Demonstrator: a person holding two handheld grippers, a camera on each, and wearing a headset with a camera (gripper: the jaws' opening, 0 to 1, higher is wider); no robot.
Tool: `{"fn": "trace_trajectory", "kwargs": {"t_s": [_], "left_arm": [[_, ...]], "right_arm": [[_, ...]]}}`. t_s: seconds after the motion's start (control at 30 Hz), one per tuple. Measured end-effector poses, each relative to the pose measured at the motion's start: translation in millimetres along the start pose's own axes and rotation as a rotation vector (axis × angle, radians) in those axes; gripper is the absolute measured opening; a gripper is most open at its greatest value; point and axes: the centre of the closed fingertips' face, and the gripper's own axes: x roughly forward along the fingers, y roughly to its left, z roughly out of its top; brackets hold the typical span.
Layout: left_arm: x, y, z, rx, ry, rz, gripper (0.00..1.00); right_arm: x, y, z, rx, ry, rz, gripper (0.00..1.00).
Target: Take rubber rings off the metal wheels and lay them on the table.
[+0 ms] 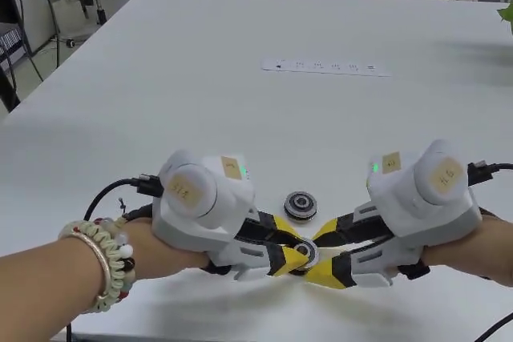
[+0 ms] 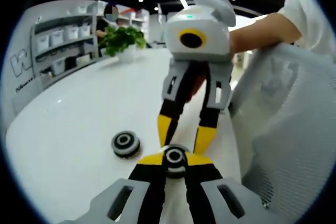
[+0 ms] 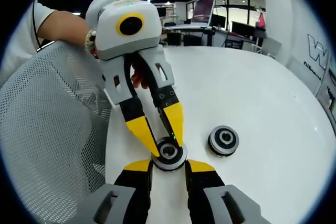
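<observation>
A small round metal wheel (image 1: 303, 253) w/ a black rubber ring (image 3: 157, 163) around it is seen between the yellow jaw tips of both claws, near the front edge of the white table (image 1: 240, 102). Whether it rests on the tabletop or is lifted just clear can't be told.

L gripper (image 1: 290, 252): jaws are drawn in narrow and closed on the metal wheel from its own side. In the left gripper view the yellow tips of the L gripper (image 2: 174, 161) are pressed against both flanks of the wheel (image 2: 174, 157). In the right gripper view the same claw (image 3: 167, 145) is seen coming in from above, w/ its tips touching the wheel's upper rim (image 3: 169, 153).

R gripper (image 1: 319, 255): likewise narrowed onto the same wheel from the opposite side. In its own view the R gripper (image 3: 170, 165) has its tips set against the ring's lower edges. In the left gripper view it (image 2: 184, 139) is seen reaching down, tips at the wheel's top.

A second metal wheel (image 1: 300, 205), also black-ringed, lies flat on the table just beyond the claws, apart from both; it is also seen at (image 2: 126, 144) and (image 3: 223, 140).

A white power strip (image 1: 325, 67) lies further back. A beaded bracelet (image 1: 104, 250) is worn on the left wrist.
</observation>
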Motion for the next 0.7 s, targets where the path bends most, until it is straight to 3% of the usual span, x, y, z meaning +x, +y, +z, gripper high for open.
{"fn": "trace_trajectory", "kwargs": {"t_s": [0.43, 0.53, 0.7], "left_arm": [[0.3, -0.1, 0.2, 0.001, -0.001, -0.001, 0.14], [0.4, -0.1, 0.1, 0.0, -0.001, -0.002, 0.14], [0.7, -0.1, -0.1, 0.0, -0.001, -0.001, 0.14]], "right_arm": [[-8.3, 0.3, -5.0, 0.059, 0.003, 0.024, 0.14], [-8.3, 1.2, -3.7, 0.091, -0.006, 0.032, 0.16], [-6.2, 1.2, -1.6, 0.058, -0.006, 0.02, 0.19]]}}
